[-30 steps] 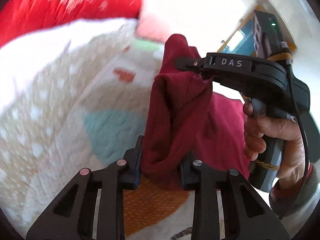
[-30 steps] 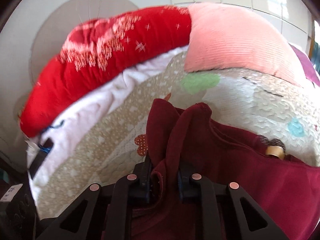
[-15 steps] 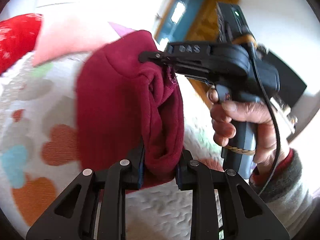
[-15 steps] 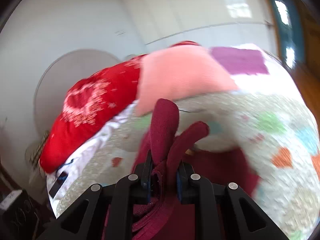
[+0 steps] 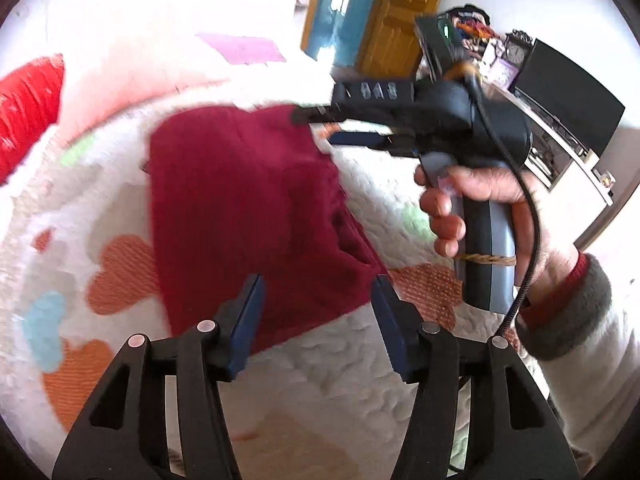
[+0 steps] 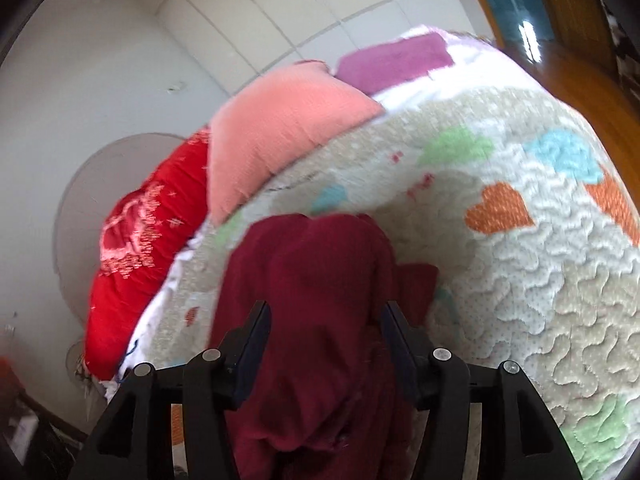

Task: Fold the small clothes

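I see the heart-patterned quilt [image 6: 532, 280] filling most of both views; the pink pillow [image 6: 280, 128] and red cushion [image 6: 140, 260] lie at its far left; the maroon garment [image 5: 240, 208] lies on the quilt before me; my left gripper [image 5: 318, 300] is opening, cloth between but unpressed; my right gripper [image 6: 326, 332] is opening likewise over the garment.

Left gripper [image 5: 318, 312] jaws opening, pads clear of cloth. Right gripper [image 6: 326, 344] jaws opening, tilting downward; hand [image 5: 492, 208] wrapping its grip, sleeve behind.
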Demonstrator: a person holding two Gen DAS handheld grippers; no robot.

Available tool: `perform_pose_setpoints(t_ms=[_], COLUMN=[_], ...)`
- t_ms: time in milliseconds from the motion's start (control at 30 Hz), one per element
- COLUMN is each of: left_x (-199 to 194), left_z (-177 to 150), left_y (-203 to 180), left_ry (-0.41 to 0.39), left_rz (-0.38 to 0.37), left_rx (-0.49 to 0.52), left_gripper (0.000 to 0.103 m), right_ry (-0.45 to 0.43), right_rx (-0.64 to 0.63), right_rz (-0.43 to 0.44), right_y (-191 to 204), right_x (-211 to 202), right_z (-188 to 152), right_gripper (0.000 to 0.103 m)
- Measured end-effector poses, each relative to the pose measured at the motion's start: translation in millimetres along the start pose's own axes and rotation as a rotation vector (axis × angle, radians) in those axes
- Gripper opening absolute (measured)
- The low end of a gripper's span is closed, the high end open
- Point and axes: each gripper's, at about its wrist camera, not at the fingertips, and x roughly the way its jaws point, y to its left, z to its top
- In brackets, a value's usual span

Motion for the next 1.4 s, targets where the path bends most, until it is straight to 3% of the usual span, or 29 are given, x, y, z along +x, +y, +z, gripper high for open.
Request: perform_pose_setpoints(t_ms=[133, 200, 233, 333, 400, 500, 633, 667, 700, 767, 833, 867, 900, 933, 1067, 1167, 1400], left_x=[-8.0, 3.2, 12.4, 37.8, 52.2, 57.7, 55.0, 54.4, 55.3, 54.3, 48.4, 45.7, 39.2, 32.2, 18.9, 29.3, 30.9], left_z=[-6.2, -5.6, -7.4, -18.9, -25.8, -30.7, -31.5, -30.8, -30.4, -31.7, -30.9, -32.2, -32.3, -32.8, -34.0, -35.1, -42.3], left_y=[12.9, 23.2, 27.8, 29.1, 14.3, 4.9, 11.7, 13.7, 14.5, 13.9, 9.2, 7.8, 7.6, 8.3, 17.6, 31.6, 40.0], left_ry=[-0.038, -0.027, -0.013, 0.055, 0.082, 0.063, 0.062, 0.062, 0.061, 0.058, 0.061, 0.063, 0.062, 0.053, 0.017, 0.046, 0.045], left_rz=[0.080, 0.110, 0.120, 0.097, 0.113, 0.157, 0.130, 0.125, 0.123, 0.128, 0.136, 0.136, 0.129, 0.118, 0.141, 0.145, 0.151], left_rx=[-0.050, -0.076, -0.089, -0.105, -0.084, -0.021, -0.052, -0.059, -0.065, -0.070, -0.072, -0.072, -0.076, -0.081, -0.103, -0.175, -0.221], left_gripper=[0.055, 0.055, 0.055, 0.055, 0.055, 0.055, 0.055, 0.055, 0.055, 0.055, 0.055, 0.055, 0.055, 0.055, 0.055, 0.055, 0.055], right_ry=[0.047, 0.046, 0.035, 0.021, 0.059, 0.066, 0.015, 0.010, 0.021, 0.039, 0.069, 0.093, 0.112, 0.115, 0.046, 0.097, 0.048], right_rx=[-0.060, -0.146, -0.195, -0.250, -0.224, -0.209, -0.149, -0.135, -0.130, -0.132, -0.138, -0.154, -0.170, -0.183, -0.210, -0.176, -0.122], right_rz=[-0.053, -0.142, -0.192, -0.269, -0.318, -0.313, -0.235, -0.174, -0.130, -0.071, -0.068, -0.097, -0.132, -0.162, -0.168, -0.222, -0.202], right_y=[9.3, 18.9, 22.6, 19.9, 5.7, 1.9, 14.0, 19.3, 25.2, 37.4, 44.8, 46.3, 46.9, 46.2, 43.9, 23.3, 29.8], right_x=[14.8, 22.2, 22.7, 25.4, 38.6, 35.5, -2.7, -14.8, -21.5, -24.7, -19.0, -8.9, -0.5, 2.2, -19.6, -2.5, -30.1], right_z=[-3.0, -5.9, -6.6, -1.1, 0.9, -2.3, -6.8, -12.6, -19.7, -32.9, -43.2, -49.0, -52.8, -56.2, -69.3, -81.3, -81.9], right_gripper=[0.055, 0.010, 0.008, 0.008, 0.008, 0.008, 0.012, 0.027, 0.049, 0.062, 0.062, 0.049, 0.019, 0.016, 0.015, 0.015, 0.015])
